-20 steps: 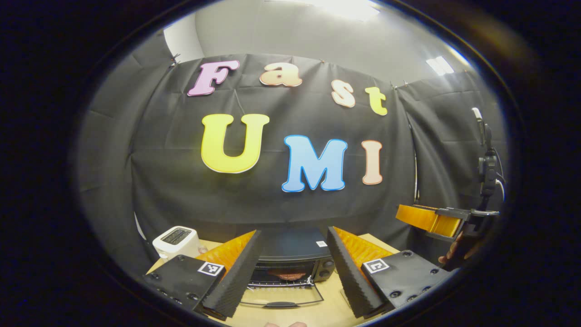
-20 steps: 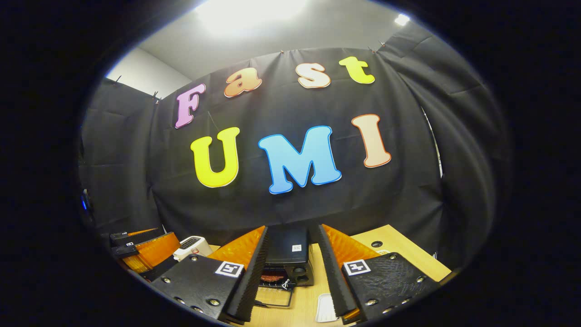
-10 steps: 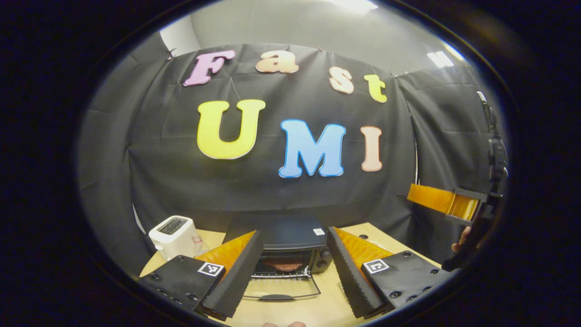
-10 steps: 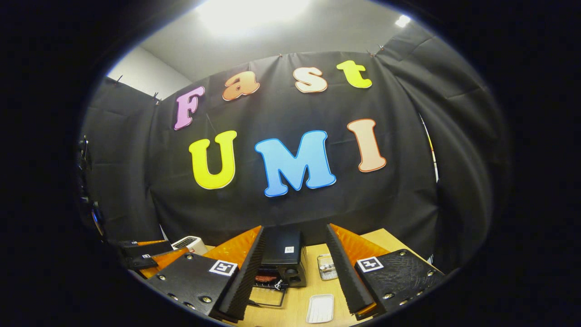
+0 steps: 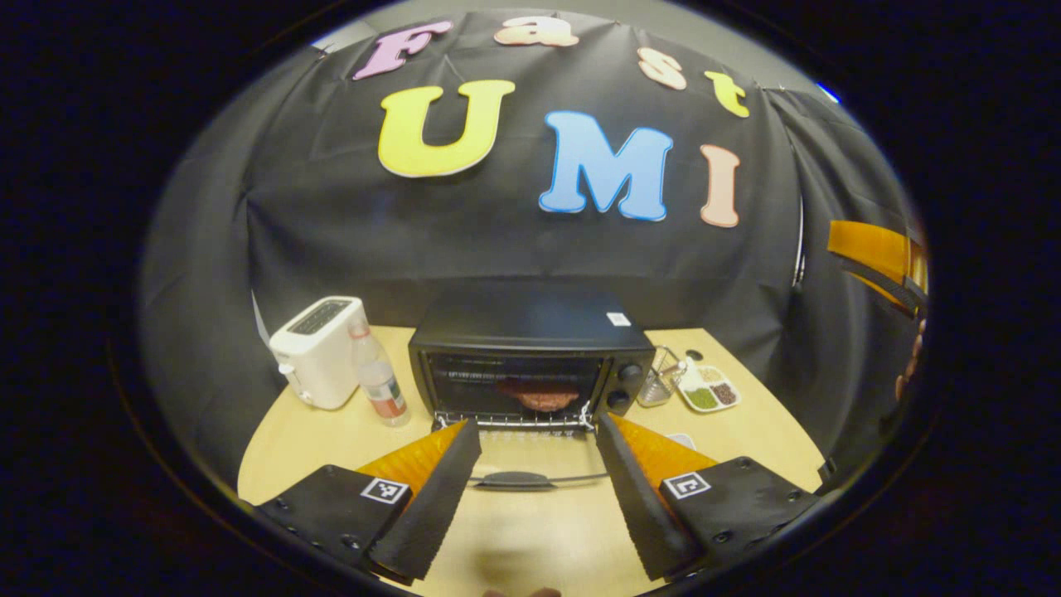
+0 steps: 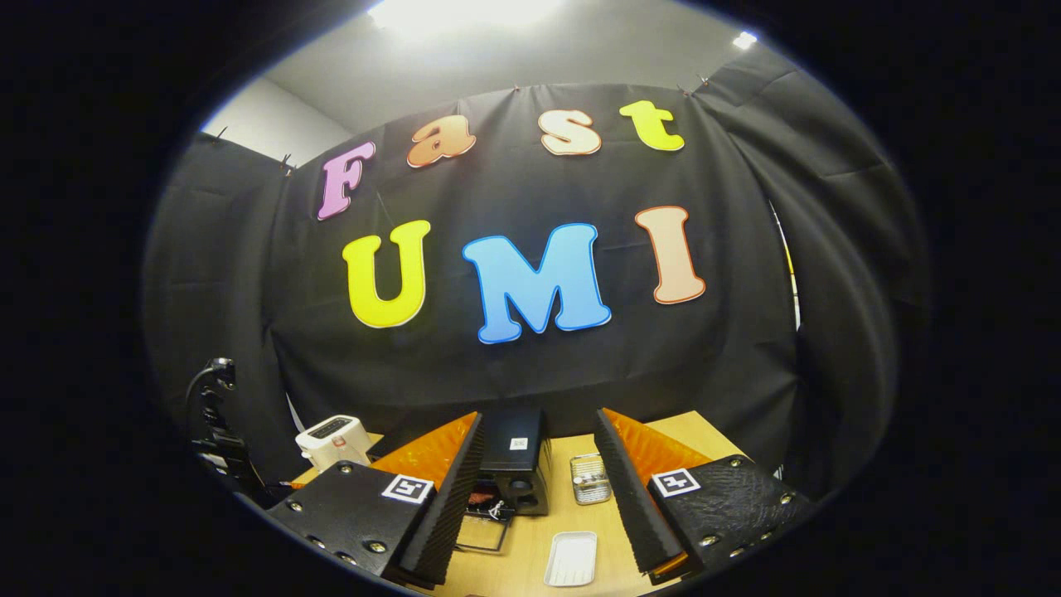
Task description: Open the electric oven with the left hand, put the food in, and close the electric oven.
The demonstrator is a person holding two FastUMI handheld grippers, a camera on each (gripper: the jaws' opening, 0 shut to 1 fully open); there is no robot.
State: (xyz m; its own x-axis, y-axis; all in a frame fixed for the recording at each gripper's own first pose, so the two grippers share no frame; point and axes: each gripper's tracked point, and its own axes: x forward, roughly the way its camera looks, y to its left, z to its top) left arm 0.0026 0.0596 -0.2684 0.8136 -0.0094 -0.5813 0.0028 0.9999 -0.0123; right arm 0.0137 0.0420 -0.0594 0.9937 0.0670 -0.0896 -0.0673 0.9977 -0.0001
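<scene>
Now you are holding the left gripper (image 5: pixel 530 489) with fingers spread apart and empty, facing the black electric oven (image 5: pixel 530 352); its dropped glass door's dark handle (image 5: pixel 515 479) is lying crosswise between them, food (image 5: pixel 543 398) inside.

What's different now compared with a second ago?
The left gripper has tipped down toward the table, so the oven, toaster and bottle come into fuller sight. The right gripper has barely shifted; a white tray now shows between its fingers. Unchanged: both grippers open and empty, the oven door folded down, the food on the rack inside.
</scene>
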